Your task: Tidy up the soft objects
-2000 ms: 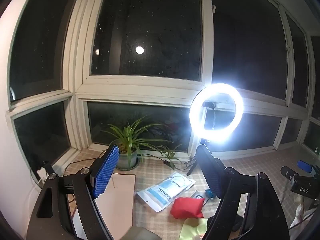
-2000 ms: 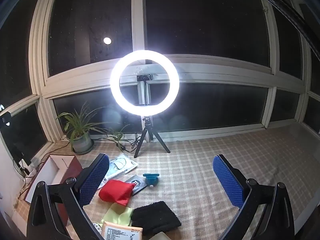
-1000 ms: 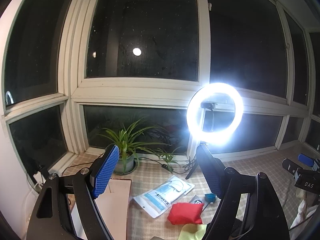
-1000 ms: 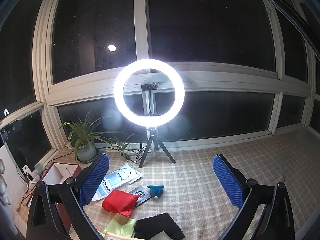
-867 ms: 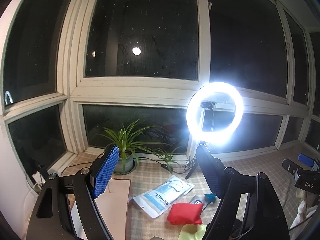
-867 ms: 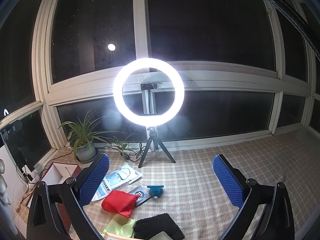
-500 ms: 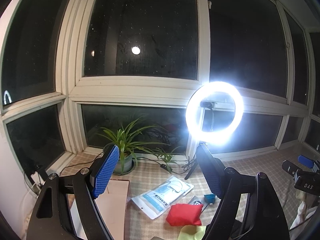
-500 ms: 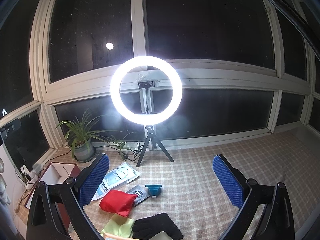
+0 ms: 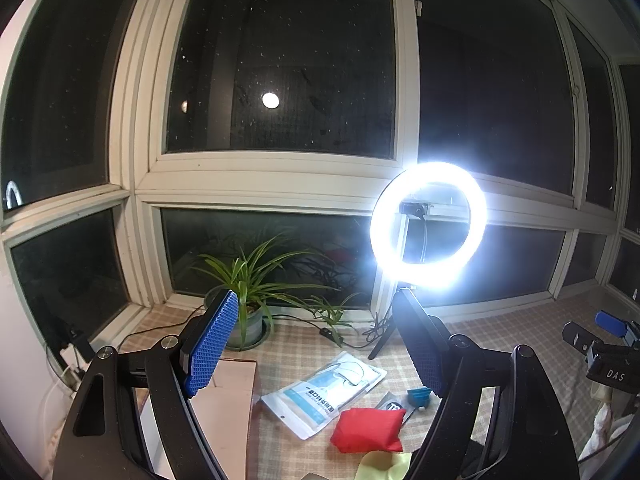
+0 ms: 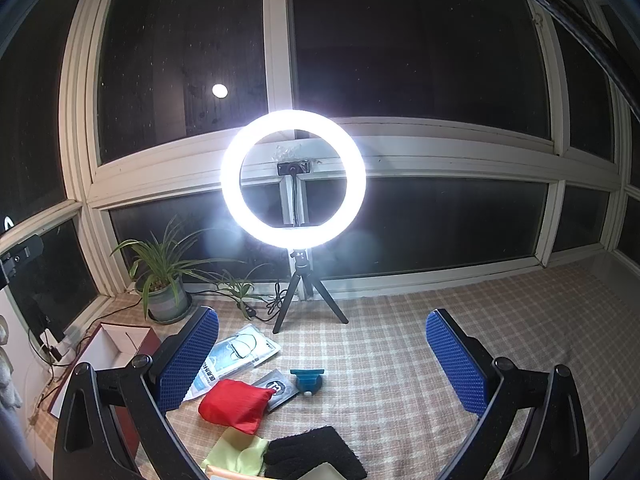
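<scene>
**Red pouch and soft cloths on the checked mat, both grippers empty**

Blue-padded, the left gripper [image 9: 320, 344] and right gripper [image 10: 322, 360] both hang above the checked mat [image 10: 420, 344] with jaws spread wide, holding nothing. Below them lie a red pouch [image 10: 234, 404], a yellow-green cloth [image 10: 236, 456] touching it, and a black glove [image 10: 312, 460] just beside the cloth. An open box [image 10: 108, 348] sits to the left, near a potted plant [image 10: 164, 276]; a ring light [image 10: 294, 180] glows behind.

Night scene, dim overall. Harsh white glare from a ring light [image 10: 293, 179] far centre, blown out, haloed. Black window panes [image 9: 280, 72] with a small round reflection. Strong fisheye bending and dark vignetting at edges.
</scene>
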Demonstrator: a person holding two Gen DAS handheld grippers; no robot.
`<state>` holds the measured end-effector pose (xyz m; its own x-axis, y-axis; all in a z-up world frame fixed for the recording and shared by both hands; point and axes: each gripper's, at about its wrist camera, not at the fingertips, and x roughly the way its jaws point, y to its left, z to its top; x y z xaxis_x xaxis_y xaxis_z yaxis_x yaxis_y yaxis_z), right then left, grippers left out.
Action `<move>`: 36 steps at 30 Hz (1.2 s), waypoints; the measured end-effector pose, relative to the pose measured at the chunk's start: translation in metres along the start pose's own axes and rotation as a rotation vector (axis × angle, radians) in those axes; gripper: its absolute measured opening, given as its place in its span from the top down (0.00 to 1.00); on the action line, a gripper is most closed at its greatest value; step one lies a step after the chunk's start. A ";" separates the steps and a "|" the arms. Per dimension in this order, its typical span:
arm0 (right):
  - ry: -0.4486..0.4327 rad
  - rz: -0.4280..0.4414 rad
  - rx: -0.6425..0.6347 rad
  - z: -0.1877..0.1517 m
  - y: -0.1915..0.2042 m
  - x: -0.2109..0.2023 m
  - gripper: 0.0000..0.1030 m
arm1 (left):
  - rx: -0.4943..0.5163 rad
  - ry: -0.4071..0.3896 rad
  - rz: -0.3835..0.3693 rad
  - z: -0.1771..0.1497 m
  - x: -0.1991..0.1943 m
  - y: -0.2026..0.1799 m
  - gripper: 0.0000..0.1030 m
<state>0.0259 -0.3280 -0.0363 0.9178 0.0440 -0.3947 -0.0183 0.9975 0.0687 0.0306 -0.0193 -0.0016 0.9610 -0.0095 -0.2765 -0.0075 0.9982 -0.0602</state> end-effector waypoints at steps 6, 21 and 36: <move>-0.002 -0.007 -0.005 0.000 -0.001 0.000 0.00 | 0.000 0.005 -0.001 0.000 0.002 -0.001 0.23; 0.000 -0.010 -0.007 0.002 -0.001 0.001 0.00 | 0.000 0.008 -0.009 -0.003 0.006 -0.003 0.23; 0.008 -0.006 -0.010 0.003 -0.003 0.003 0.00 | 0.001 0.016 -0.013 -0.004 0.008 -0.004 0.23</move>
<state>0.0298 -0.3307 -0.0354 0.9146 0.0385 -0.4024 -0.0168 0.9982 0.0575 0.0368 -0.0239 -0.0077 0.9563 -0.0238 -0.2913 0.0056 0.9980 -0.0633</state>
